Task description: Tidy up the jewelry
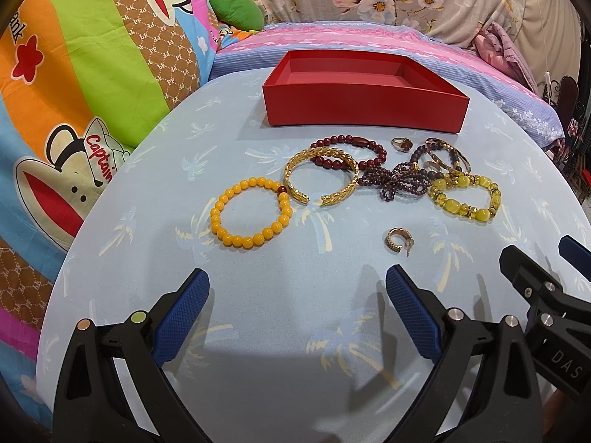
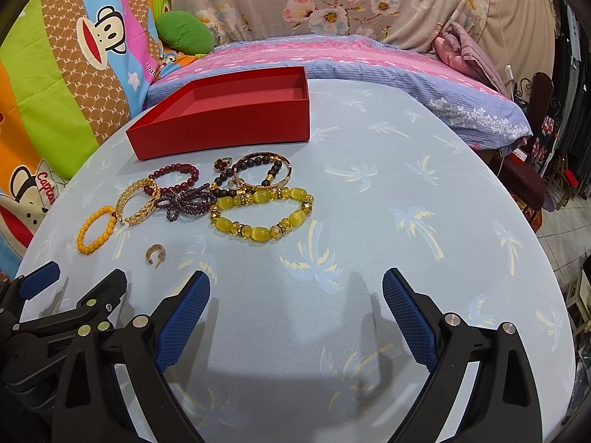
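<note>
An empty red box (image 1: 364, 105) (image 2: 221, 134) stands at the far side of the round table. In front of it lies jewelry: an orange bead bracelet (image 1: 251, 212) (image 2: 96, 229), a gold cuff (image 1: 320, 176) (image 2: 137, 202), a dark red bead bracelet (image 1: 349, 151) (image 2: 173, 177), a purple bead piece (image 1: 397, 181) (image 2: 184, 203), a yellow bead bracelet (image 1: 465, 199) (image 2: 260, 212), a gold bangle with dark beads (image 1: 445, 155) (image 2: 258, 170), a ring (image 1: 402, 144) (image 2: 221, 164) and a gold earring (image 1: 397, 241) (image 2: 155, 254). My left gripper (image 1: 297, 288) and right gripper (image 2: 295, 288) are open and empty, near the front edge.
The table has a light blue palm-print cloth (image 1: 258, 332) (image 2: 406, 221). A bed with colourful cartoon and floral bedding (image 1: 92, 55) (image 2: 332, 0) lies behind. Chairs and clutter (image 2: 535, 155) stand at the right.
</note>
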### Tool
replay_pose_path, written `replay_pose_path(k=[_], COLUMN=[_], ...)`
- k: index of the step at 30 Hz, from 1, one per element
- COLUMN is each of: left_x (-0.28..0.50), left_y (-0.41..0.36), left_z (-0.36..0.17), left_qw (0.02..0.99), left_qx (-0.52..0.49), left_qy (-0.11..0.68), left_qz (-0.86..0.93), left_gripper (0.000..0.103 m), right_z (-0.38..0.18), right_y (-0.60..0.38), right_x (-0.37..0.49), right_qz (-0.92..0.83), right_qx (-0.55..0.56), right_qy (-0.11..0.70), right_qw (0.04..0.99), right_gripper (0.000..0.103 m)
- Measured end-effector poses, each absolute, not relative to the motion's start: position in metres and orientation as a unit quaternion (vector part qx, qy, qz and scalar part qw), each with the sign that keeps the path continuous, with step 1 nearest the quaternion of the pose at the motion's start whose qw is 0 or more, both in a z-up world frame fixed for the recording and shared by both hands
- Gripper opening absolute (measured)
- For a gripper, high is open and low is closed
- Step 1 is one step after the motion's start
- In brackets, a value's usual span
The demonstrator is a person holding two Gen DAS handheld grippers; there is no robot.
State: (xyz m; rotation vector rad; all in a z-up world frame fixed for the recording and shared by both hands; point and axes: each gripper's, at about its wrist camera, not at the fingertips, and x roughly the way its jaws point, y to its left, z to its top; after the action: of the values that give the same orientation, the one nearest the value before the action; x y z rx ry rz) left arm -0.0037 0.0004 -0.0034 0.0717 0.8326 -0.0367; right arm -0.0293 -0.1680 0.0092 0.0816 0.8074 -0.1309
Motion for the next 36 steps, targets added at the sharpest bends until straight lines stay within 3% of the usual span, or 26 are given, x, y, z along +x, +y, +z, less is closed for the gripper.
replay_pose_path(k=[36], left_x=[-0.0051], left_y=[0.0029], left_z=[-0.0054], left_qw=[0.912], left_qx=[0.033], left_qy=[0.409], left_qz=[-0.021], left_gripper=[0.092], right_z=[0.0096], right_y=[-0.1685], right_x=[-0.0281], right_qz=[-0.063], right_qx=[0.04], right_qy=[0.395], right_qw=[0.915], right_gripper=[0.091])
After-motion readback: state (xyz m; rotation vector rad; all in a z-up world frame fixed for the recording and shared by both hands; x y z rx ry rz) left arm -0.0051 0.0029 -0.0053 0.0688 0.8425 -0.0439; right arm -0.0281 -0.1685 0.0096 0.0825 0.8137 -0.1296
